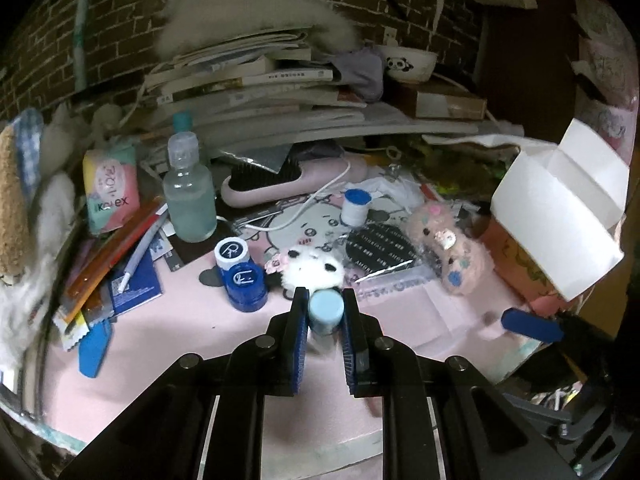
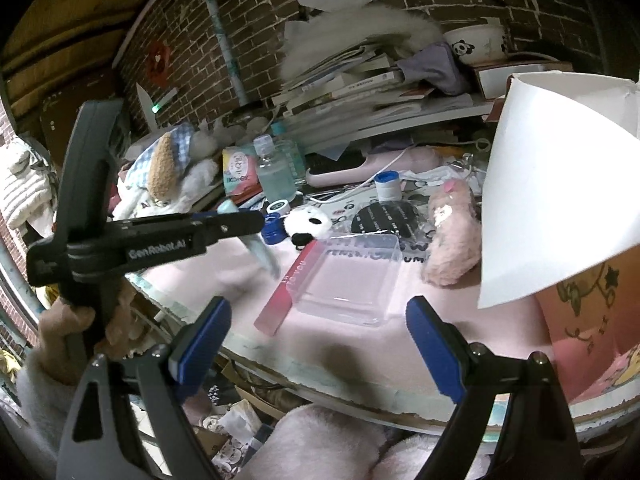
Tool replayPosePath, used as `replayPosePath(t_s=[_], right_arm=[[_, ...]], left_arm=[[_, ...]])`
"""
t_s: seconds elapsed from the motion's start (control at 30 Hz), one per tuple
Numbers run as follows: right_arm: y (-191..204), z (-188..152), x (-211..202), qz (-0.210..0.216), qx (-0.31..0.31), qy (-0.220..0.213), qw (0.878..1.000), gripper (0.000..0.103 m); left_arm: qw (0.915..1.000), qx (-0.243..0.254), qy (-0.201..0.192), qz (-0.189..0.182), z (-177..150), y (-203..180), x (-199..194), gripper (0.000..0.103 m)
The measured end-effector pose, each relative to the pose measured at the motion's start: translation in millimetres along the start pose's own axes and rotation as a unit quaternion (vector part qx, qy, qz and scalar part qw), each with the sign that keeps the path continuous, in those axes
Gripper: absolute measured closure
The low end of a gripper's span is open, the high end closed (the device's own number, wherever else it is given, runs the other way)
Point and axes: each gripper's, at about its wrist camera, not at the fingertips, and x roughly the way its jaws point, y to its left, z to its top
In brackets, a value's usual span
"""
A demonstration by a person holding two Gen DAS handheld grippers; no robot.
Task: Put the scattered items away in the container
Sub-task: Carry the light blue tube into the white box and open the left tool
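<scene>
Over the desk's front edge, the left gripper (image 1: 325, 312) was clamped on a small bottle with a pale blue cap (image 1: 327, 307), pads pressing it from both sides, held clear of the pink mat (image 1: 224, 344). The bottle's long axis ran roughly along the fingers, cap toward the back of the desk; in the right wrist view it showed as a blurred pale streak angling down below the left gripper (image 2: 256, 222), so exact tilt can't be told.

The clear plastic container (image 2: 348, 280) lay on the mat w/ a red strip (image 2: 286, 292) along its left side, just to the right of the held bottle & nearer the front edge than the clutter. My read: the carry goes rightward & slightly forward from the left fingers, then a drop into the open tray. The left arm was nearer for that; the tray didn't show in the left wrist view.

The right gripper (image 2: 320, 340) hovered low over the front edge w/ fingers wide apart, nothing between them, pointing at the container. The white box flap (image 2: 560, 184) leaned in close at the tray's right.

Still scattered toward the back: a panda plush (image 1: 316, 270), a pink plush (image 1: 452, 252), two blue lens cases (image 1: 240, 276).
</scene>
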Motion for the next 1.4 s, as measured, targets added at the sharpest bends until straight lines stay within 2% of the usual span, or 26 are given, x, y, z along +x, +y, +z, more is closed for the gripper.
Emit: replayPosePath(t_s=[0.17,0.33,0.43,0.5,0.57,0.63,0.7,0.77,0.9,1.07,1.17,1.27,1.4], right_arm=[[-0.7,-0.1,0.4,-0.002,0.002,-0.004,1.0,0.015],[-3.9,-1.3,-2.3,-0.015,0.008,-0.023,1.0,0.015],[-6.0,-2.3,-5.7,-0.036,0.006,-0.044,0.998,0.015],[-8.2,-3.0,-6.9,-0.049,0.003,-0.053,0.997,0.015],[-11.0,-3.5,-8.2,-0.059,0.005,-0.061,0.996,0.015],[-14.2,-3.6,-8.2,-0.058,0.012,-0.062,0.996,0.015],[-16.6,-4.7,-8.1,-0.055,0.018,-0.061,0.996,0.015],[-16.4,-5.8,-7.5,-0.053,0.02,-0.059,0.997,0.015],[-15.5,-8.6,-7.5,-0.045,0.021,-0.058,0.997,0.015],[-18.4,-10.7,-6.2,-0.036,0.03,-0.056,0.997,0.015],[-21.3,-11.1,-7.7,-0.035,0.034,-0.059,0.997,0.015],[-24.3,-11.6,-8.6,-0.034,0.038,-0.061,0.997,0.015],[-29.4,-13.8,-8.8,-0.031,0.045,-0.06,0.997,0.015]], left_arm=[[0.9996,0.018,-0.023,0.002,19.3,-10.5,-13.4,0.093],[0.9977,0.049,-0.046,-0.013,44.4,-32.4,-24.7,0.093],[0.9952,0.065,-0.052,-0.052,58.6,-49.3,-27.4,0.093],[0.9909,0.075,-0.05,-0.1,68.8,-63.3,-25.6,0.093],[0.9876,0.087,-0.048,-0.122,78.5,-79.6,-23.0,0.093],[0.9818,0.104,-0.045,-0.153,88.4,-100.1,-22.2,0.093],[0.9711,0.123,-0.033,-0.202,99.1,-121.0,-20.6,0.093],[0.9618,0.141,-0.018,-0.234,108.5,-141.3,-17.8,0.093],[0.9487,0.171,0.025,-0.265,124.1,-181.2,-4.2,0.093],[0.944,0.2,0.078,-0.25,132.9,-221.0,17.0,0.093],[0.9427,0.218,0.126,-0.218,129.9,-242.8,39.8,0.093],[0.9424,0.229,0.151,-0.191,123.9,-252.2,56.4,0.093],[0.9392,0.239,0.166,-0.182,117.5,-257.6,66.2,0.093]])
